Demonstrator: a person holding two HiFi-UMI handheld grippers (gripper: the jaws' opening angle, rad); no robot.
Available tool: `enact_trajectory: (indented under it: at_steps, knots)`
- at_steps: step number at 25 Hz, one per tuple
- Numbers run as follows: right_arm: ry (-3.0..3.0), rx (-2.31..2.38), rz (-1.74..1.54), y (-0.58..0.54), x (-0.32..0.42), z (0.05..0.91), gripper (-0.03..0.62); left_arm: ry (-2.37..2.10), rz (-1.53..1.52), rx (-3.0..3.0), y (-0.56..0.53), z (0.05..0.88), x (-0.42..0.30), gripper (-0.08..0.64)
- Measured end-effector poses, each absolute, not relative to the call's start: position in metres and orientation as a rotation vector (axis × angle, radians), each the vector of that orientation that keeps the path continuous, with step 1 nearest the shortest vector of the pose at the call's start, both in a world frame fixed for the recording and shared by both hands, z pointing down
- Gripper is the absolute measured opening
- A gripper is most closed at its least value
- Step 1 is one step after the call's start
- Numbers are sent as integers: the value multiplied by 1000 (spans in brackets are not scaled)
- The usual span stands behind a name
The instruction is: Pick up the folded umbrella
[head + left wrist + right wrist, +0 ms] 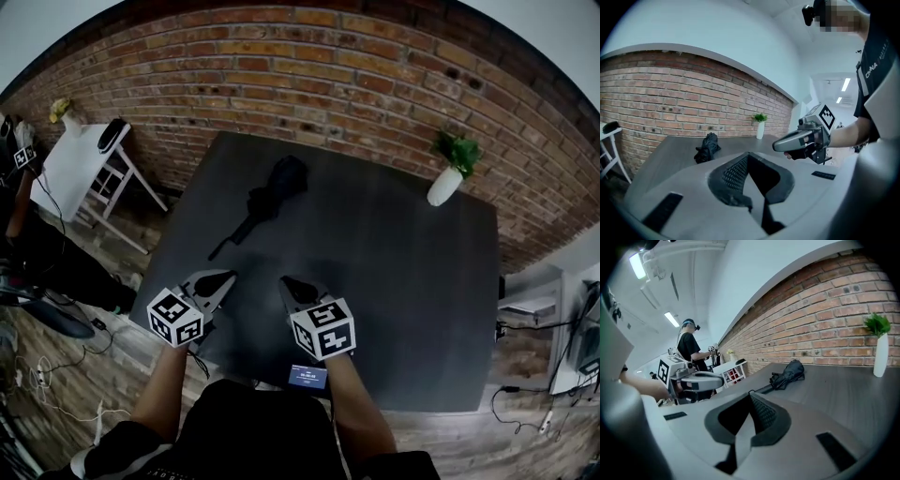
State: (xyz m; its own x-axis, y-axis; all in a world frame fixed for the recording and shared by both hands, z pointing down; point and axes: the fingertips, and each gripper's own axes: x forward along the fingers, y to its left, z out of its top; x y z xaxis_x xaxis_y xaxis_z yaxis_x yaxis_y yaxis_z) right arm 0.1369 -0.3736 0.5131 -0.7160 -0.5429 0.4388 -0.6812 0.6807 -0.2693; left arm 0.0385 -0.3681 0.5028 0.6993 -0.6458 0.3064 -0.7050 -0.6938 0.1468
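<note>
A black folded umbrella lies on the dark grey table, towards its far left, handle pointing to the near left. It shows in the left gripper view and the right gripper view too. My left gripper hovers at the table's near edge, shut and empty, well short of the umbrella. Close to its right is my right gripper, also shut with nothing in it. Each gripper appears in the other's view: right gripper, left gripper.
A white vase with a green plant stands at the table's far right, against the brick wall. A white side table sits off the table's left. Cables lie on the wooden floor. Another person stands in the background.
</note>
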Motion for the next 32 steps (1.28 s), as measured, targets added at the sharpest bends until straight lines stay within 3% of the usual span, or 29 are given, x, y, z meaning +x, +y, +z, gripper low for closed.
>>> enact_trajectory:
  at_steps: [9,19,20,24,26,29,30,32]
  knots:
    - [-2591,995,806,-428,113,517,11,-1102,412,2568,-415,519,11,-5]
    - [-2524,1050,927,-514,86,539,14,-1026,476,2447,-490,573,-6,147]
    - [-2524,1052,943,-522,83,543,46,-1026,491,2435,-497,580,-8,147]
    - [-2507,1075,1009,-549,74,556,63,-1016,611,2390,-516,612,-12,161]
    - [-2477,1086,1051,-559,71,565,124,-1009,665,2371,-522,626,-13,163]
    - [-2434,1133,1108,-579,69,577,126,-996,707,2339,-532,643,-15,189]
    - [-2424,1152,1135,-586,68,580,166,-994,724,2328,-535,649,-15,189]
    - [-2408,1192,1187,-601,67,585,179,-990,761,2308,-540,660,-16,189]
